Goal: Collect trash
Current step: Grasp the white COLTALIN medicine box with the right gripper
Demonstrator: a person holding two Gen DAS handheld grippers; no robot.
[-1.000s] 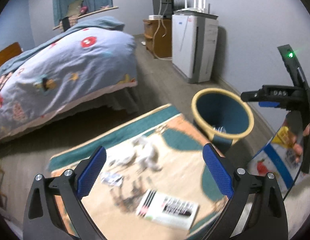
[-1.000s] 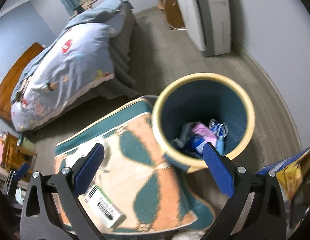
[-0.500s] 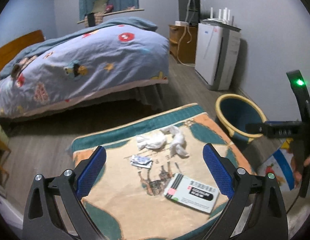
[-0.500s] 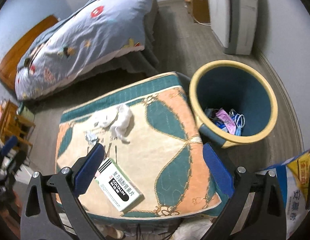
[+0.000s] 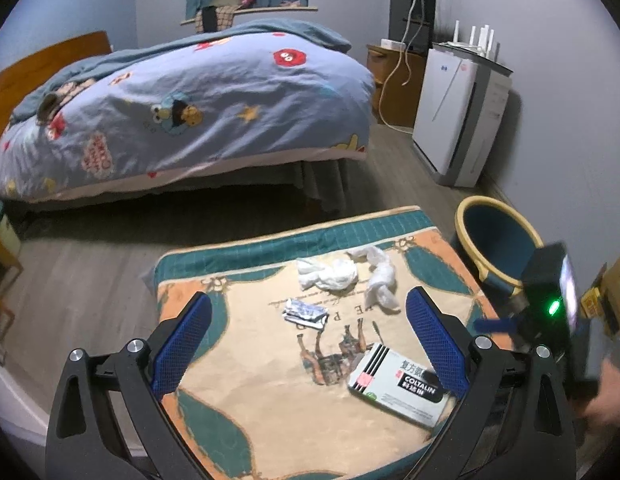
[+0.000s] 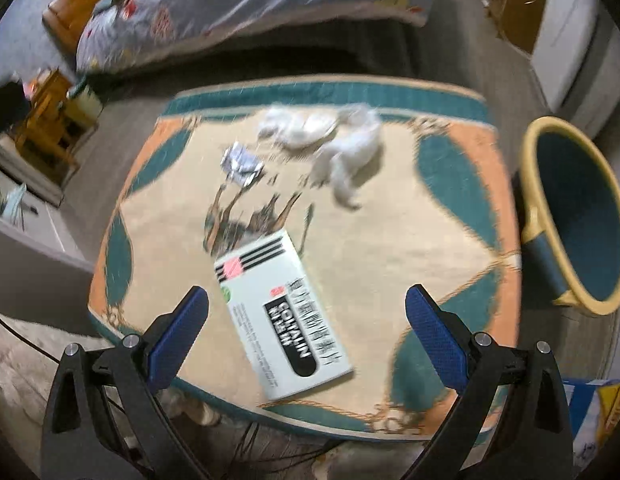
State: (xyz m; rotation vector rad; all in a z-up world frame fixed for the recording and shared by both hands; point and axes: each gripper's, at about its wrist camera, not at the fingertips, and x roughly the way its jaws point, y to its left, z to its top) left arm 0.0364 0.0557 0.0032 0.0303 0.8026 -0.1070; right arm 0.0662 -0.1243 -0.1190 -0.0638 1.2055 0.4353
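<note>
Both grippers are held over the patterned cushion (image 5: 270,400), and nothing is gripped by either. The left gripper (image 5: 306,334) is seen with its blue-padded jaws spread wide, empty, above the near half of the cushion. The right gripper (image 6: 306,322) is likewise held wide open and empty, and between its fingers the white medicine box (image 6: 280,316) is framed, lying flat near the cushion's front edge. The same box (image 5: 397,386) is caught in the left view just inside the right-hand finger. Further back, a crumpled foil wrapper (image 5: 304,314) is seen near the cushion's middle, and two wads of white tissue (image 5: 327,274) are found side by side toward the far edge. The blue bin with the yellow rim (image 6: 577,216) is placed on the floor just beside the cushion's right side. The right view is blurred, so the finer print cannot be read.
</note>
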